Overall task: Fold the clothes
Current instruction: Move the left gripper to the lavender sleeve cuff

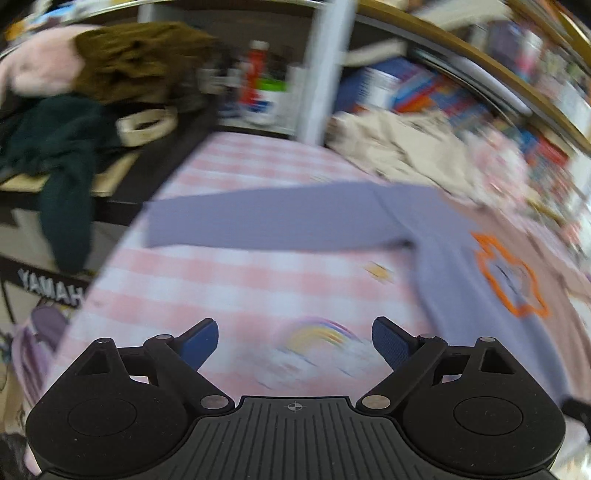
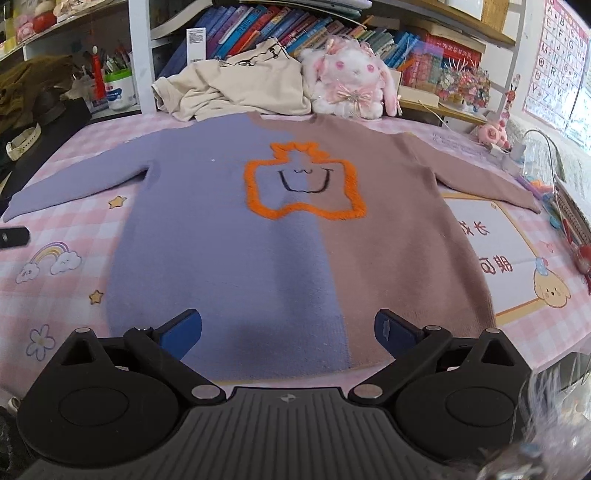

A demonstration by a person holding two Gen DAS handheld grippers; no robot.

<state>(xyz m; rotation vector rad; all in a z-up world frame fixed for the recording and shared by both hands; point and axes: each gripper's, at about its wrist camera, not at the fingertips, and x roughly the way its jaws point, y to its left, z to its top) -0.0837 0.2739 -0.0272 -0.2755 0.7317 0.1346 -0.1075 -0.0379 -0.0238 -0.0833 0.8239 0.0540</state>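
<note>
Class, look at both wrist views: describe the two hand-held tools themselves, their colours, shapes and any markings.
Both match. The left tool and the right tool each have a ribbed dark grey base with a small crosshair mark at its front edge, two rounded black housings with silver pins, and angled black link arms. Each ends in blue fingers with textured pads. No cables or sleeves show.

The left wrist view is smearing with motion blur: shelf contents (image 1: 461,99) are reading only as coloured streaks. The sweater (image 1: 461,266) is running off that frame's right edge. In the right wrist view, book spines (image 2: 258,29) are showing lettering too small to read.
</note>
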